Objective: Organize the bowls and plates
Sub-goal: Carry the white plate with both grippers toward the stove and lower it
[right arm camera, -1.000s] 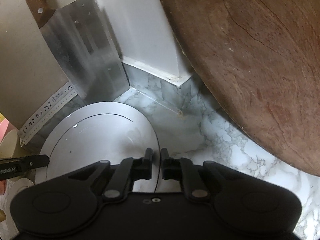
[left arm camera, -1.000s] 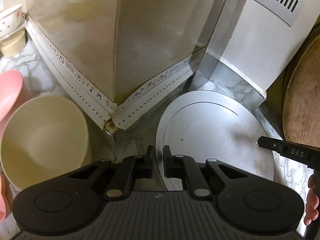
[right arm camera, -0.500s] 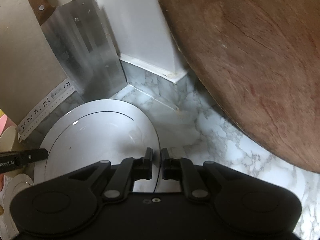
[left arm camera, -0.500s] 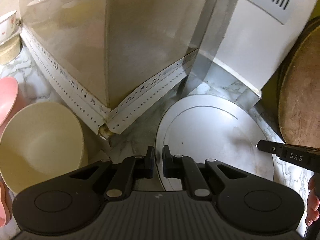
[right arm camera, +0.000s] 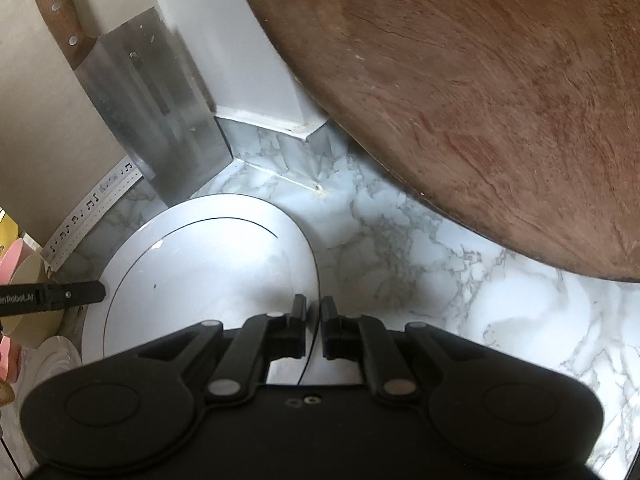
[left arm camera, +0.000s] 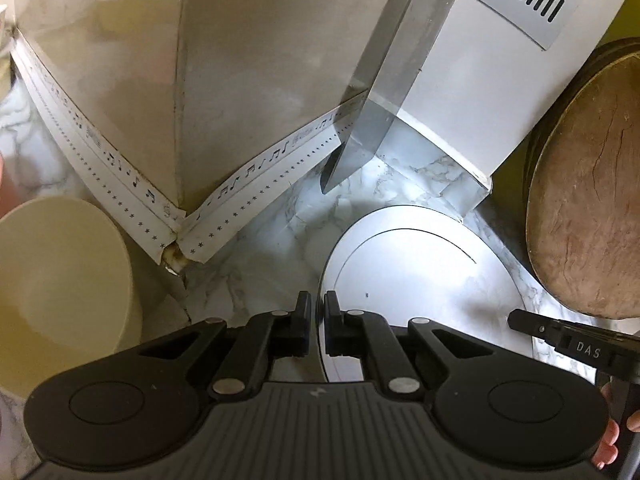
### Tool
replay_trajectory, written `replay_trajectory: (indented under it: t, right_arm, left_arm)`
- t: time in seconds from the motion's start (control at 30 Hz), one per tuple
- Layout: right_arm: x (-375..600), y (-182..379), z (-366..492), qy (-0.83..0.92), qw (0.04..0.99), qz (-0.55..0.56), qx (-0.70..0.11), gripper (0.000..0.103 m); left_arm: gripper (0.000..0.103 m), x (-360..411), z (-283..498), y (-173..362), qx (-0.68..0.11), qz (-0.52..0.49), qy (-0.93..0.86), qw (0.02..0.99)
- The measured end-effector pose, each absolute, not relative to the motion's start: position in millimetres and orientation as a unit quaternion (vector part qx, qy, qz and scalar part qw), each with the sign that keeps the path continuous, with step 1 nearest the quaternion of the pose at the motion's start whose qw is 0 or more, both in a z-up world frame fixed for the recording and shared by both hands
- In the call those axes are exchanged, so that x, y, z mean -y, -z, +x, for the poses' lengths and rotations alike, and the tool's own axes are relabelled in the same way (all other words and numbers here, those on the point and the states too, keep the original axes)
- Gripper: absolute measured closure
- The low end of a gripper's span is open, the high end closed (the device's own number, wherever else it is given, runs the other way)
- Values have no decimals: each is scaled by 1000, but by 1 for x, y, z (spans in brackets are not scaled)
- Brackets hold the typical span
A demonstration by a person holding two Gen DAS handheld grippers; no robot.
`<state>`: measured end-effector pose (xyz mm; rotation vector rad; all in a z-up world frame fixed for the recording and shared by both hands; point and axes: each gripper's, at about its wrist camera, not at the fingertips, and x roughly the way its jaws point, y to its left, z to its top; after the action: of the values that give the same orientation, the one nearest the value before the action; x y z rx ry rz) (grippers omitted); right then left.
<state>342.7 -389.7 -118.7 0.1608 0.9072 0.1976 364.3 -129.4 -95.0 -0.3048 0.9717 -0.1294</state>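
A round white plate [left arm camera: 420,272] with a thin dark ring lies flat, low over the marble counter [right arm camera: 400,248]. My left gripper [left arm camera: 317,312] is shut on the plate's left rim. My right gripper [right arm camera: 314,320] is shut on the opposite rim of the same plate [right arm camera: 208,264]. Each wrist view shows the other gripper's finger at the plate's far side. A cream bowl [left arm camera: 60,280] stands to the left of the plate, by the wall corner. I cannot tell whether the plate touches the counter.
A cleaver [right arm camera: 160,120] leans against the wall behind the plate. A large round wooden board [right arm camera: 480,100] leans at the right, close to the plate. A white ribbed plate [right arm camera: 56,356] and something pink [right arm camera: 12,256] sit at the far left.
Both grippers, still shut on the plate, have carried it a little to the right, away from the wall corner and the cream bowl. The pink bowl has left the left wrist view.
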Motion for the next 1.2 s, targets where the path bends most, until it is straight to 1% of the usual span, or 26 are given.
replay_trajectory:
  t: [0.07, 0.17, 0.3, 0.33, 0.4, 0.43, 0.57, 0.83, 1.2]
  right_arm:
    - [391, 118, 343, -94, 889, 80, -440, 95]
    - [389, 116, 346, -90, 889, 78, -443, 89]
    - [390, 118, 347, -93, 880, 87, -458, 87]
    - [390, 119, 347, -93, 879, 85, -459, 87]
    - [390, 119, 346, -95, 880, 88, -458, 93]
    - [390, 119, 345, -95, 879, 89, -458, 93]
    - [388, 118, 342, -95, 882, 77, -456, 94]
    - [404, 118, 324, -77, 883, 92, -454, 94]
    - [427, 112, 255, -37, 884, 135, -445, 95]
  left_arm:
    - [98, 131, 366, 96, -472, -140, 67, 868]
    - [98, 133, 367, 100, -480, -138, 69, 864]
    - [98, 129, 367, 100, -483, -150, 71, 860]
    - [98, 129, 368, 101, -483, -148, 72, 860]
    - [98, 130, 368, 100, -483, -143, 75, 861]
    - [98, 130, 369, 101, -483, -145, 76, 860]
    - [97, 128, 369, 101, -483, -147, 76, 860]
    - [98, 140, 359, 102, -483, -140, 100, 859]
    - [98, 167, 329, 105, -496, -113, 148, 848]
